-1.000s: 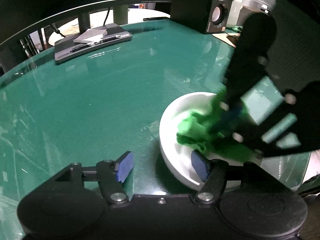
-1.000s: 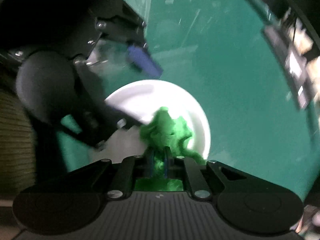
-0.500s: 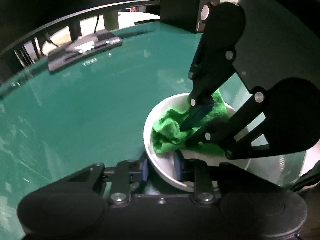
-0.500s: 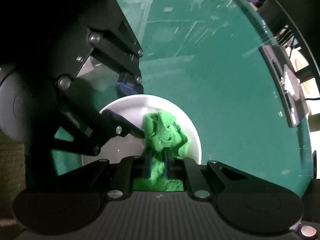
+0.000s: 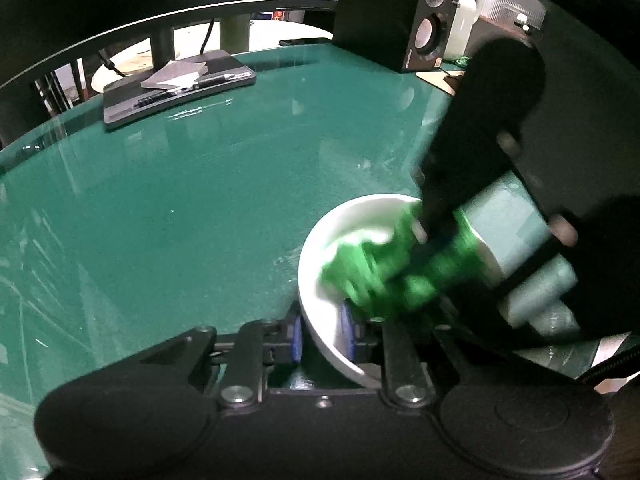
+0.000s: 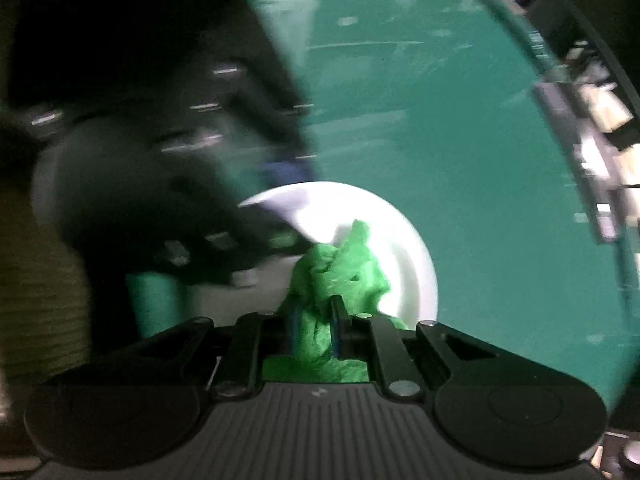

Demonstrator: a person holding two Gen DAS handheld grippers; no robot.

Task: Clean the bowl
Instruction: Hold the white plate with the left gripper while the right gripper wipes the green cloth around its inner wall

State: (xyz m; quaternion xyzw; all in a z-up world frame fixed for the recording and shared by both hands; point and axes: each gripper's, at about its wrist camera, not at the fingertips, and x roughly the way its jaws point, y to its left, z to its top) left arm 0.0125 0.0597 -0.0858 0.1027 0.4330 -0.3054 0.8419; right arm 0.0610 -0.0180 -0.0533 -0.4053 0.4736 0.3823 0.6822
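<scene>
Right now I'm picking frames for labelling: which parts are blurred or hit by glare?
Left wrist view: the green cloth and the right claw are motion-smeared, while the bowl rim, left claw and table stay sharp, with streaky glare on the table. Right wrist view: nearly all blurred, bowl overexposed; only the cloth near its own claw is fairly clear.

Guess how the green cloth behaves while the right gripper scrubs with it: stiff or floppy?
Likely floppy: the green cloth bunches in crumpled folds ahead of the right gripper. Probably light and compressible, since it squeezes into that narrow grip. It should drag around the white bowl rather than push stiffly.
</scene>
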